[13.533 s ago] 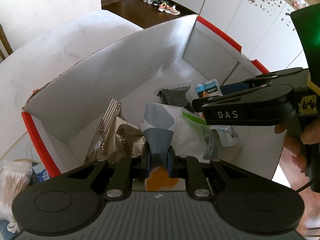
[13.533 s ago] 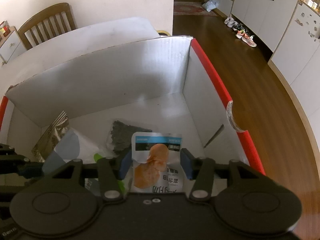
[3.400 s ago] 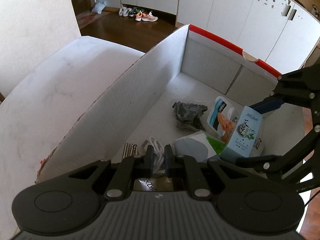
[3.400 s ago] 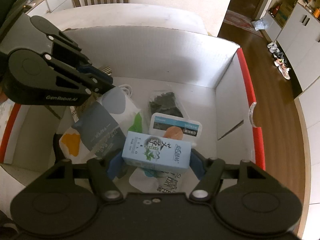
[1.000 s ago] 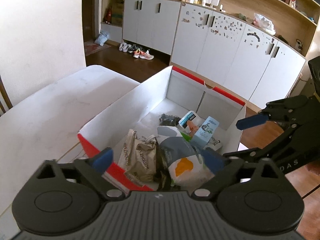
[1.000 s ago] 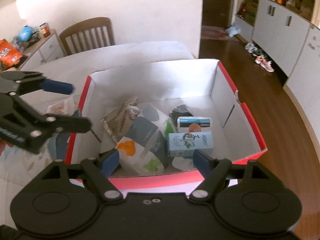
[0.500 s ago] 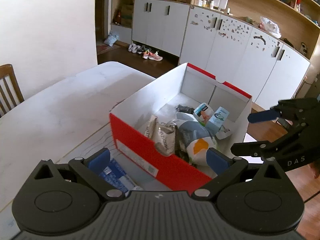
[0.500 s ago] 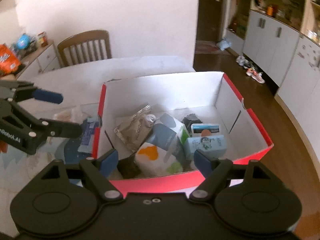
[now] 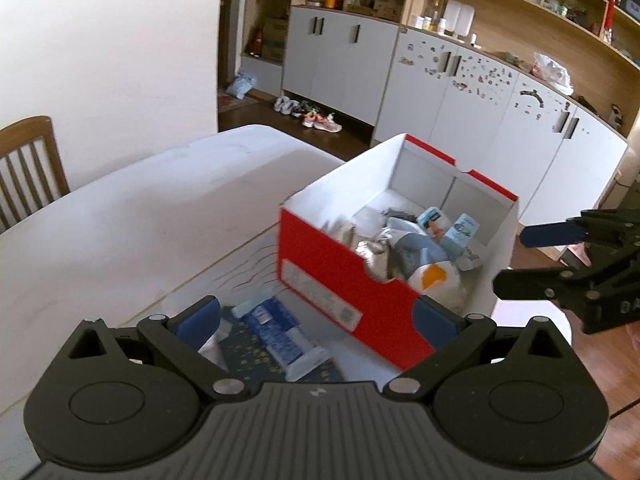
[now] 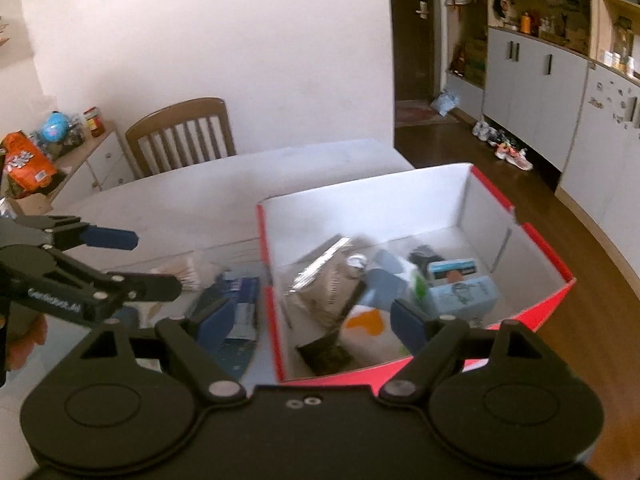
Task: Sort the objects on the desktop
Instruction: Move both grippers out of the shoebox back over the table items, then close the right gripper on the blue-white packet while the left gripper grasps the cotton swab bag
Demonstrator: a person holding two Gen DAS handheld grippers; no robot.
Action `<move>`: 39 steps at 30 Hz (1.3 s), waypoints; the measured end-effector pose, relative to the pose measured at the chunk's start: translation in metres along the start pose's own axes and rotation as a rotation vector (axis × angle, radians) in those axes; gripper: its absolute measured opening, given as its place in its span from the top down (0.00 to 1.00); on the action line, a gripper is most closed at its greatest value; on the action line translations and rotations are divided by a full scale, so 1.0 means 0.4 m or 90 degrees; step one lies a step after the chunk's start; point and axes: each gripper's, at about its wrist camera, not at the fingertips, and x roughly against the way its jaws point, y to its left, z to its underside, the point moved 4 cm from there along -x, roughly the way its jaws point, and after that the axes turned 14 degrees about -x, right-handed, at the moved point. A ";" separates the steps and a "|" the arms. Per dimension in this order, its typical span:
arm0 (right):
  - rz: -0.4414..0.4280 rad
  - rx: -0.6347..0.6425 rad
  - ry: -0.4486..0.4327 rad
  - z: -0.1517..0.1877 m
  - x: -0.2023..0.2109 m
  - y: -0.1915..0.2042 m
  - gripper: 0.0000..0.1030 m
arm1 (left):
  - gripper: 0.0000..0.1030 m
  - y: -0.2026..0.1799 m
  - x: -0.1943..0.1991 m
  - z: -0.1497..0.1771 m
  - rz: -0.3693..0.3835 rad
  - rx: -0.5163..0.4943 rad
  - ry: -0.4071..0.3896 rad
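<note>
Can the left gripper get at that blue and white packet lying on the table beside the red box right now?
Probably yes. The left gripper is open and empty, and the blue and white packet lies uncovered just beyond its fingertips, outside the red box, with nothing between them.

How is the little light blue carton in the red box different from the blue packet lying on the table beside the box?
The light blue carton lies inside the red box, propped on other packets; the blue packet lies flat on the table, outside the box. The carton is a pale, stiff block; the packet is darker blue and looks flat and soft. Neither is held.
</note>
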 end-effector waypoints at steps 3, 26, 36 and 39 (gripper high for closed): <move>-0.002 0.035 -0.007 0.017 0.003 0.043 0.17 | 0.00 0.022 0.014 0.019 -0.010 0.004 -0.002; -0.012 0.106 0.035 0.109 -0.089 0.240 0.17 | 0.00 0.189 0.061 0.165 -0.052 0.061 0.016; 0.005 0.124 0.050 0.141 -0.163 0.276 0.18 | 0.00 0.245 0.024 0.224 -0.054 0.072 0.032; 0.012 0.122 0.055 0.144 -0.196 0.277 0.18 | 0.00 0.250 0.002 0.232 -0.050 0.053 0.032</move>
